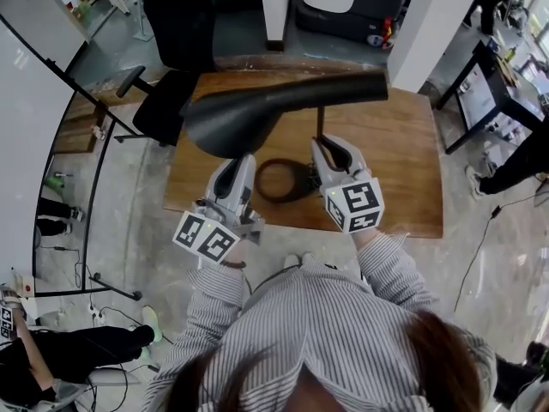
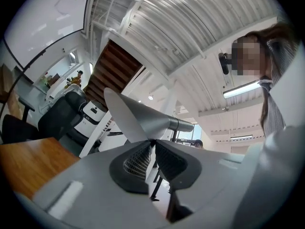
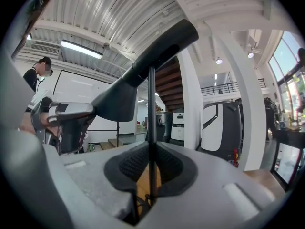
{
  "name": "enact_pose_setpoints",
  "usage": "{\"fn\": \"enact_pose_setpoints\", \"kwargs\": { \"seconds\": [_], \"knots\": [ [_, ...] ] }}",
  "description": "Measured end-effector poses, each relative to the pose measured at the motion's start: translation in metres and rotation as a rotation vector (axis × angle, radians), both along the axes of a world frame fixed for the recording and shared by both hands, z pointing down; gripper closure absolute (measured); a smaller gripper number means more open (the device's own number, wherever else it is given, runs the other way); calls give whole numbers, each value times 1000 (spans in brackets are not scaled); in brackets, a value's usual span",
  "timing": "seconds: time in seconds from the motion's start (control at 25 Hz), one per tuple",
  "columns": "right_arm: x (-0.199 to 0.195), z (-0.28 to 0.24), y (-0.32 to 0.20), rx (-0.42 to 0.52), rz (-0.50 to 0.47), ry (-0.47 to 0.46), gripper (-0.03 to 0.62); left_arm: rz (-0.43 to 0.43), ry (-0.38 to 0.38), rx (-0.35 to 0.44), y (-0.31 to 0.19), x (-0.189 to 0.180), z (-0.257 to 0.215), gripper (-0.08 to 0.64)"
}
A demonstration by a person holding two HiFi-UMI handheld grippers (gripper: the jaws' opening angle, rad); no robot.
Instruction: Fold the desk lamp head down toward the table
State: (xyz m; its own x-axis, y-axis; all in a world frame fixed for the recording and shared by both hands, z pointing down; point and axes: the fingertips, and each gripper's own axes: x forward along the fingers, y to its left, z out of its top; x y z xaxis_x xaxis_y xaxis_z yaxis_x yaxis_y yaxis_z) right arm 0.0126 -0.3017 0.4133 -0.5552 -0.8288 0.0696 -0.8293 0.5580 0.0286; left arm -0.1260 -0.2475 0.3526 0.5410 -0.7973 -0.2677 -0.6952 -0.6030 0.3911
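Left gripper (image 1: 244, 161) is clamping the flared rim of the lamp head (image 1: 283, 110), which is sitting roughly level above mid-desk (image 1: 403, 170). Right gripper (image 1: 331, 146) is pinching the thin stem (image 3: 151, 109) above the base ring (image 1: 279, 181), toward the near edge. I'm treating the fold as partway: bracing the stem hard, drawing the rim down slowly, watching for slip.

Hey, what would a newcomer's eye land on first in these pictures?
The big black lamp head stretches across the middle of the head view, above the wooden table. The left gripper pinches its flared rim, and the right gripper clamps the thin stem just below it.
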Motion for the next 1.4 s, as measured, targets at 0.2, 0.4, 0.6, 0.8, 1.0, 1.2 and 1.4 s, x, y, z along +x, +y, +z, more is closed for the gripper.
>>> {"fn": "enact_pose_setpoints", "kwargs": {
  "seconds": [0.2,0.4,0.6,0.8,1.0,1.2,1.4],
  "knots": [
    [0,-1,0,7,-1,0,549,31,18,-71,3,20,21,526],
    [0,-1,-1,5,1,-1,549,66,32,-129,3,38,36,529],
    [-2,0,3,13,12,-4,549,109,94,-156,8,50,49,532],
    [0,0,3,14,12,-2,549,136,127,-171,8,62,55,535],
    [-2,2,3,15,14,0,549,151,142,-195,8,68,58,535],
    [-4,3,3,13,13,-1,551,148,122,-183,8,68,61,537],
    [-3,1,6,14,-9,6,549,112,30,-171,10,70,61,532]
  ]
}}
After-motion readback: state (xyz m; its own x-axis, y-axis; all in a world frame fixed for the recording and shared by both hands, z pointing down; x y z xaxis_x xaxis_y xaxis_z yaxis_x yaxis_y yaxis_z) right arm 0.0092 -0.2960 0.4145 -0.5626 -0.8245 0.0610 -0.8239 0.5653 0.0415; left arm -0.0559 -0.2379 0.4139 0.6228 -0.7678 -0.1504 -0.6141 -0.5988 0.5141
